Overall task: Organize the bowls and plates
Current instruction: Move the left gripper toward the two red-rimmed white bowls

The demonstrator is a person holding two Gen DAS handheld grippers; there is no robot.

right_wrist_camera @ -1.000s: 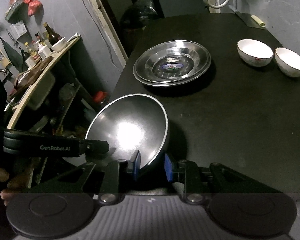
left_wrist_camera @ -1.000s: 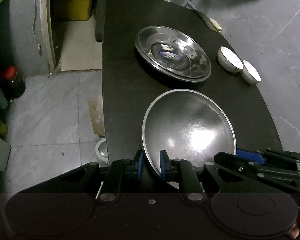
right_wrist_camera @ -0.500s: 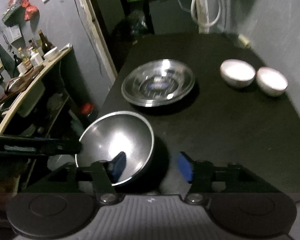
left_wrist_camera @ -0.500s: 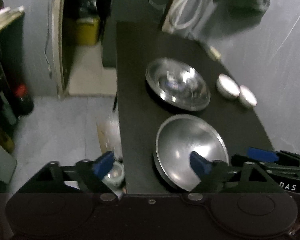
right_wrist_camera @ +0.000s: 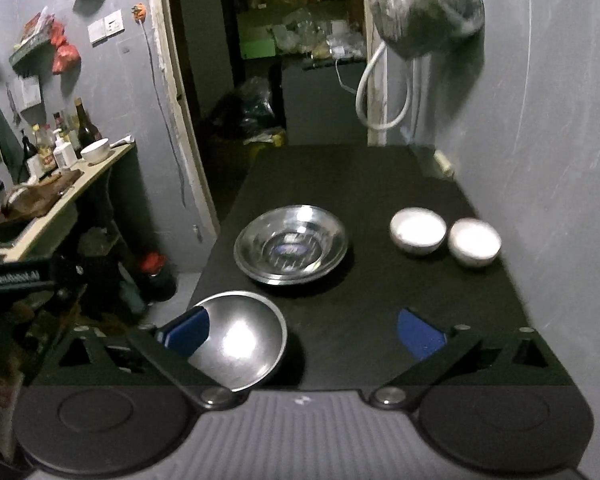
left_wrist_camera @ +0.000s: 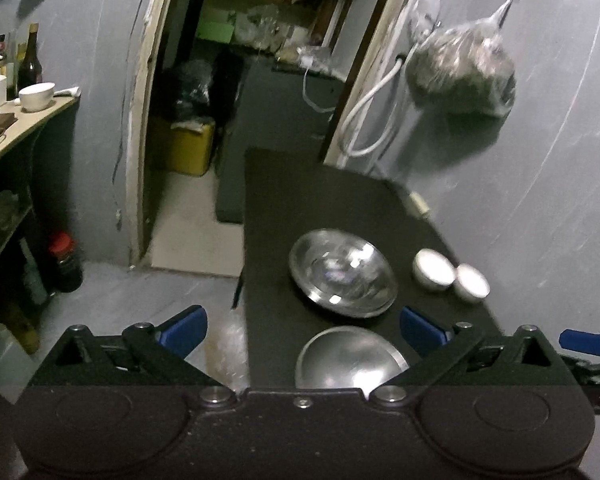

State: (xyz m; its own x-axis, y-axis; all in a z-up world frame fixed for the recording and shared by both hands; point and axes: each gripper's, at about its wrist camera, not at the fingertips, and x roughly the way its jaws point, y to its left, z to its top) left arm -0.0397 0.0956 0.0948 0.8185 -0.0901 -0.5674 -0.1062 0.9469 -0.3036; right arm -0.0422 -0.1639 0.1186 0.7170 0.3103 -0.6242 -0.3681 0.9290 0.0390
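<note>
A steel bowl (left_wrist_camera: 350, 358) (right_wrist_camera: 240, 338) rests near the front left corner of the black table (right_wrist_camera: 380, 300). Behind it lies a stack of steel plates (left_wrist_camera: 342, 272) (right_wrist_camera: 292, 244). Two white bowls (left_wrist_camera: 434, 268) (left_wrist_camera: 472, 282) stand side by side to the right, also in the right wrist view (right_wrist_camera: 418, 230) (right_wrist_camera: 474, 242). My left gripper (left_wrist_camera: 302, 326) is open and empty, pulled back above the steel bowl. My right gripper (right_wrist_camera: 302, 330) is open and empty, just right of the steel bowl.
The table's left edge drops to a grey floor with a red-capped bottle (left_wrist_camera: 62, 260). A shelf with bottles and a white bowl (right_wrist_camera: 96, 150) stands at left. A doorway (right_wrist_camera: 292, 80) lies behind the table. A bag (left_wrist_camera: 462, 68) hangs on the right wall.
Both grippers were shut on the steel bowl's rim a second ago. They opened, let it go on the table, and drew back and up.
</note>
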